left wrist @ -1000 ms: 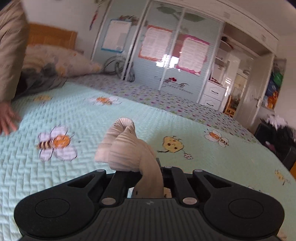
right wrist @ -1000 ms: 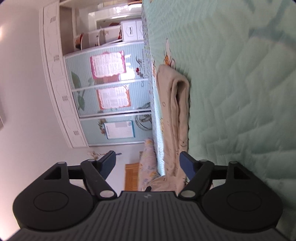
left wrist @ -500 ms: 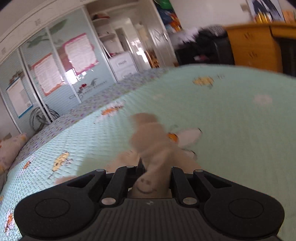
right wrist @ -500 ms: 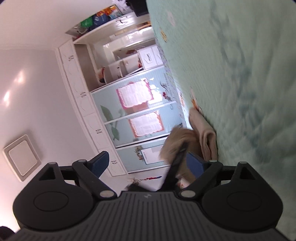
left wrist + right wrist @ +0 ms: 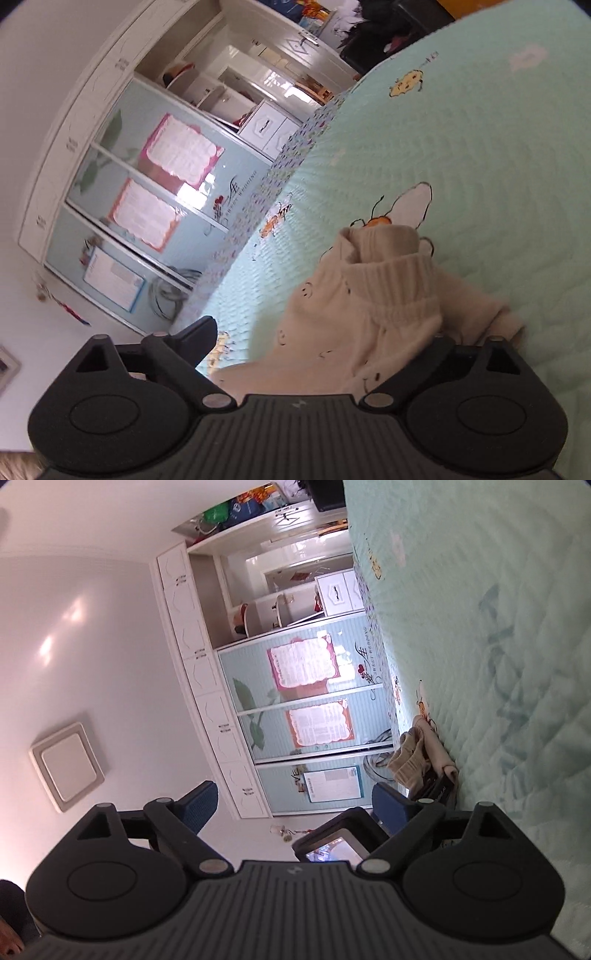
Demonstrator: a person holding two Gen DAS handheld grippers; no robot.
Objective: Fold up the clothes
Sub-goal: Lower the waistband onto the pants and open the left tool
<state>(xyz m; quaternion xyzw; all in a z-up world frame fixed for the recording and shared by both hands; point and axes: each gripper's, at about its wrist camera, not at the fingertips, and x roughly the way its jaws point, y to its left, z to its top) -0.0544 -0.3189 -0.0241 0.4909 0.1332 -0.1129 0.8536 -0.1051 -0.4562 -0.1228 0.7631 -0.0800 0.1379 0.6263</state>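
A beige garment (image 5: 369, 295) with small smiley prints and a ribbed cuff lies bunched on the mint quilted bed (image 5: 480, 155). My left gripper (image 5: 321, 332) is right at it, its jaws opening wide. The cloth lies between them, the left fingertip (image 5: 201, 332) stands clear of it, and the other fingertip is hidden behind the fabric. In the right wrist view the garment (image 5: 413, 757) is small and further off, with the left gripper's body (image 5: 332, 843) in front of it. My right gripper (image 5: 295, 805) is open and holds nothing.
Both views are rolled, so the bed fills the right side. A wardrobe with sliding doors and pink-framed posters (image 5: 159, 192) stands beyond the bed's far edge. White drawers (image 5: 340, 594) and open shelves are beside it. A dark pile of things (image 5: 391, 29) sits at the room's far end.
My left gripper was shut on the garment and carried it sideways across the bed. Its view has rolled, its jaws now stand wide and the garment rests on the quilt. The right gripper drew back from the cloth.
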